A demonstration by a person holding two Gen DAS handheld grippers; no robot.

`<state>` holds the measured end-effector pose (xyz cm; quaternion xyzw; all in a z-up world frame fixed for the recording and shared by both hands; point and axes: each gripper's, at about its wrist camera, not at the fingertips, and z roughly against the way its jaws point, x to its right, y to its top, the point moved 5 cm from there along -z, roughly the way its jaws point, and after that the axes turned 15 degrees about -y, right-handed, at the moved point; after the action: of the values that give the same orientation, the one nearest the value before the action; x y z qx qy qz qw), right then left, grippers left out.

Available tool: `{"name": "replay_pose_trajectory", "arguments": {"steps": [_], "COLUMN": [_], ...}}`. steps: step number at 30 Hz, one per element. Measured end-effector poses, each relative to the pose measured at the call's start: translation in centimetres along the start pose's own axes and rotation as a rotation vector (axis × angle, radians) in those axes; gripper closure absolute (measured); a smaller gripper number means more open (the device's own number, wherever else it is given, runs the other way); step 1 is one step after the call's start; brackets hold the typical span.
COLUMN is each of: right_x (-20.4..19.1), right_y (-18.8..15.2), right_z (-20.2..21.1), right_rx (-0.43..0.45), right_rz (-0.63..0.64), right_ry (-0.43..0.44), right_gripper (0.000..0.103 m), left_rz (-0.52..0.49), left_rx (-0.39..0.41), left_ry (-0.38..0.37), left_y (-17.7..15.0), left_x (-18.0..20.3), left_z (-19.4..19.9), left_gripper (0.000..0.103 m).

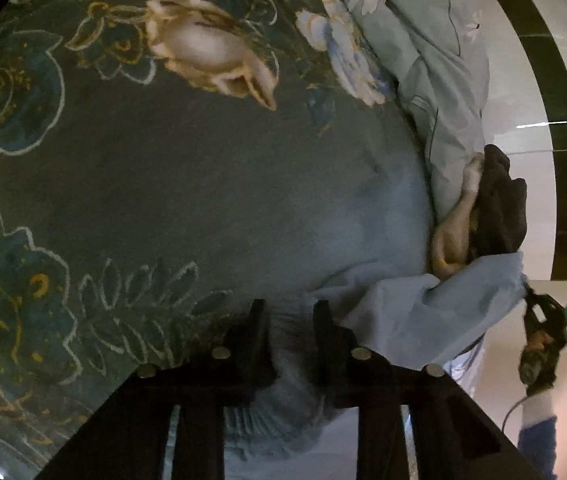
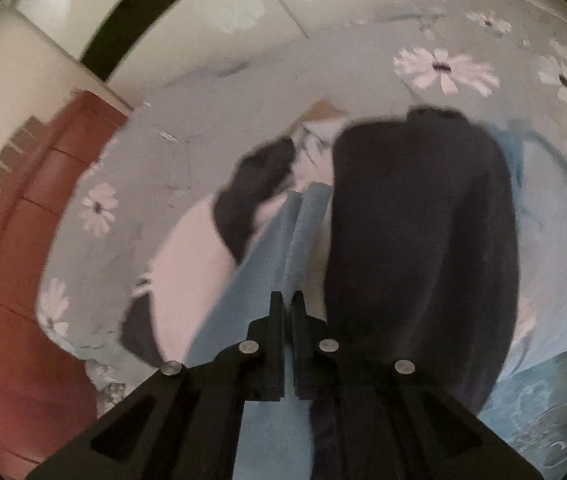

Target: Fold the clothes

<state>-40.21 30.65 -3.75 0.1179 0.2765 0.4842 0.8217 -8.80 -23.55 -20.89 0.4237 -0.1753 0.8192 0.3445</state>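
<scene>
Left gripper point(image 1: 288, 312) and right gripper point(image 2: 286, 304) each have jaws clamped on the blue garment point(image 1: 403, 312) above the bed point(image 1: 163, 184). A thin pinch could slip, dropping that edge.

Bedspread point(image 1: 171, 184): dark teal, gold and cream floral outlines
Quilt point(image 2: 463, 80): pale grey-blue, white daisies
Garment point(image 1: 415, 312): plain light blue
Clothing pile point(image 2: 423, 240): black
Headboard point(image 2: 15, 280): reddish-brown
</scene>
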Motion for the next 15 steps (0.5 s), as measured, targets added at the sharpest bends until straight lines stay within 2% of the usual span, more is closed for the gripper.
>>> {"name": "replay_pose_trajectory", "arguments": {"steps": [4,8,10,12,15], "right_x": [2.7,8.3,13.1,18.1,26.6], "right_y": [0.4,-0.7,-2.8,-5.6,-11.2], "right_z": [7.1,13.5,15.8,17.0,16.4], "right_rx": [0.120,0.231,0.257,0.255,0.167], "right_rz": [0.032,0.048,0.000,-0.077,-0.242], "right_ry": [0.048,0.030,-0.007,-0.056,-0.150], "right_gripper": [0.101,0.101,0.101,0.101,0.101], "left_rz": [-0.038,-0.072,-0.087,-0.102,-0.122], "left_rx": [0.036,0.016,0.003,-0.010,-0.030], "left_ry": [-0.068,-0.069,-0.067,-0.065,-0.060], "left_y": [0.6,0.4,0.2,0.1,-0.2], "left_x": [1.9,3.0,3.5,4.0,4.7], "left_z": [1.1,0.5,0.0,-0.4,-1.1], "left_gripper": [0.092,0.093,0.093,0.093,0.093]}}
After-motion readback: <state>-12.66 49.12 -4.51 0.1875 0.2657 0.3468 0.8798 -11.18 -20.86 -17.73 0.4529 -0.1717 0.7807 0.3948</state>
